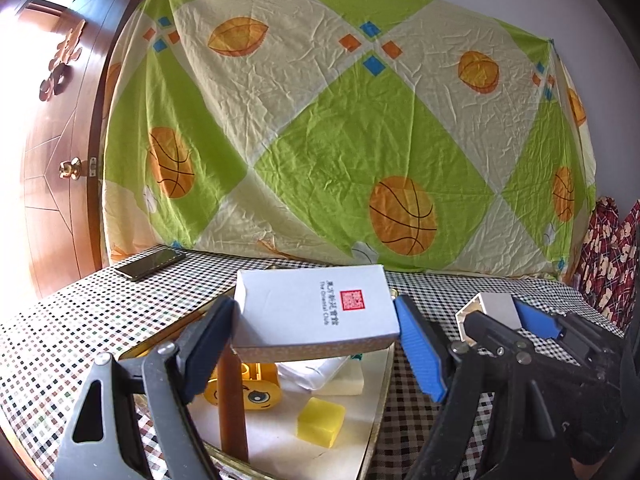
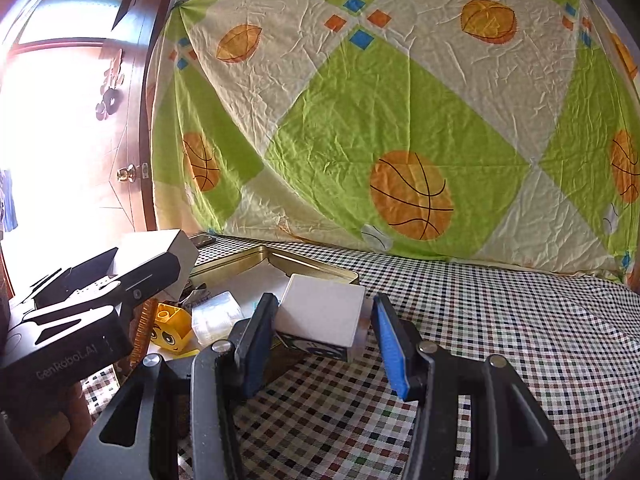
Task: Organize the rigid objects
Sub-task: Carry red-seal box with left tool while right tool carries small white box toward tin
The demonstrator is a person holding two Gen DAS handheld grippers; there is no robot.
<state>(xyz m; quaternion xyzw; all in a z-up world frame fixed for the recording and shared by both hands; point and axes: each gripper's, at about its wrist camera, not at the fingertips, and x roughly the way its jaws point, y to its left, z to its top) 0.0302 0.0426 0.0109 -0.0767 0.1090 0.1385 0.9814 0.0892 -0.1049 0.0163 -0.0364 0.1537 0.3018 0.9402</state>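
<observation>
Left gripper (image 1: 316, 344) pinching a flat white cardboard box (image 1: 316, 308) above the cluttered gold-rimmed tray (image 1: 376, 420); right gripper (image 2: 320, 332) clamps a small white cube (image 2: 320, 314), black phone (image 1: 150, 264) off behind.

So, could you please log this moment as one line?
left tongs: shut on white box | right tongs: shut on small carton | both above gold tray

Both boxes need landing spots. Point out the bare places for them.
Free: checkered tablecloth right of the gold tray, up to the hanging sheet; cloth between the tray and phone. Crowded: tray interior, with yellow block, yellow toy face, wooden stick and plastic packet.
</observation>
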